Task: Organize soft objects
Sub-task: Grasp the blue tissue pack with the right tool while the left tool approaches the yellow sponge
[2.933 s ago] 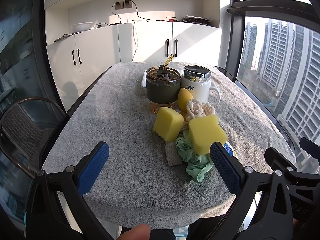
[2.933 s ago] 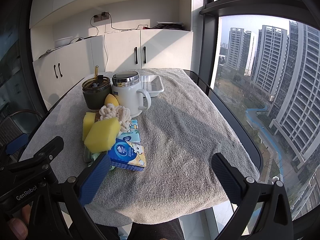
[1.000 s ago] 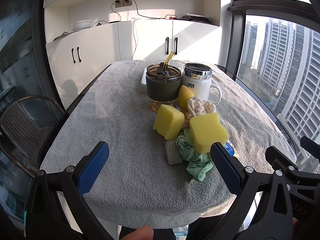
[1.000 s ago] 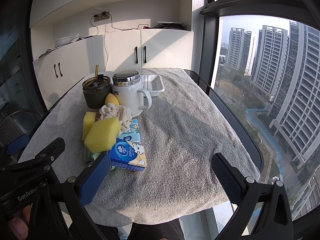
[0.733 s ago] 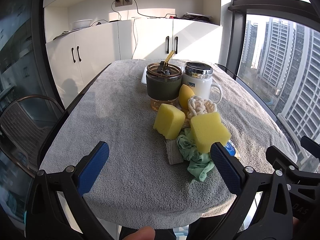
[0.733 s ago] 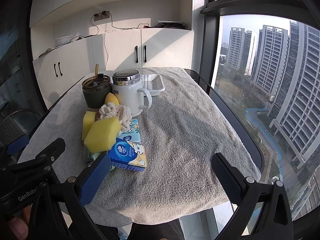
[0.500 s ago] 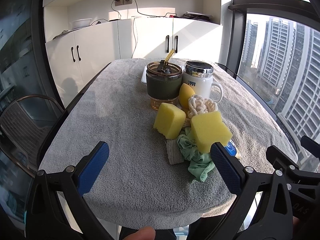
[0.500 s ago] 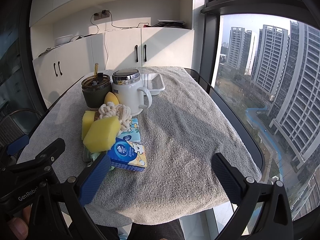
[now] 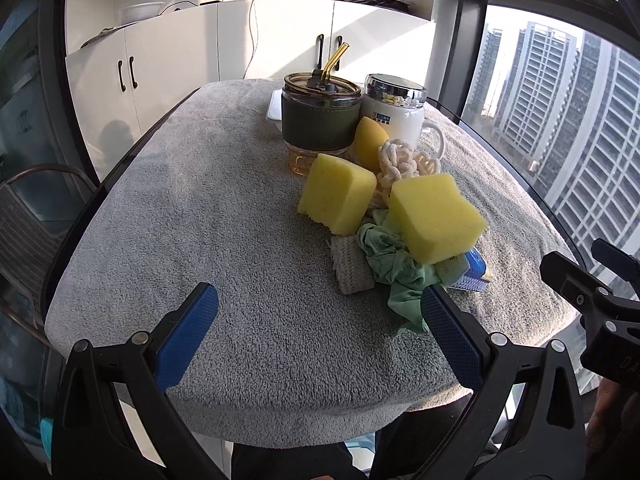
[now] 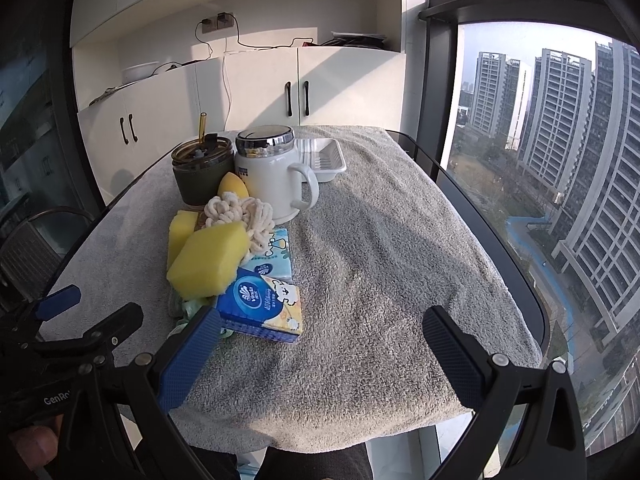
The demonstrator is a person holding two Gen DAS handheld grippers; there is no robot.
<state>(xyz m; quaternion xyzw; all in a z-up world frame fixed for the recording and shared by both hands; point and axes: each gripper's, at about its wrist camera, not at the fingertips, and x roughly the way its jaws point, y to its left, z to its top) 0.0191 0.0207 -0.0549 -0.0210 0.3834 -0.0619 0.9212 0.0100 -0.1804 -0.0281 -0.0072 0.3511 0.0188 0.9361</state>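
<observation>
In the left view the blue tissue pack (image 9: 474,270) shows only a corner from under the near yellow sponge (image 9: 434,216). The white tray (image 9: 273,108) hides behind the green cup (image 9: 320,120) (just an edge shows). The mug (image 9: 394,120) label is too small to read. The chair (image 9: 28,208) is cut off at left.

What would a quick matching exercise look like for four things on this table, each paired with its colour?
Things:
1. tumbler with straw
2. lidded mug
3. nearer sponge block
4. tissue pack

Colours:
A. blue with a cartoon print
B. dark green sleeve, amber glass
C. yellow
D. white with a shiny metal lid

Pairs: 1-B, 2-D, 3-C, 4-A
</observation>
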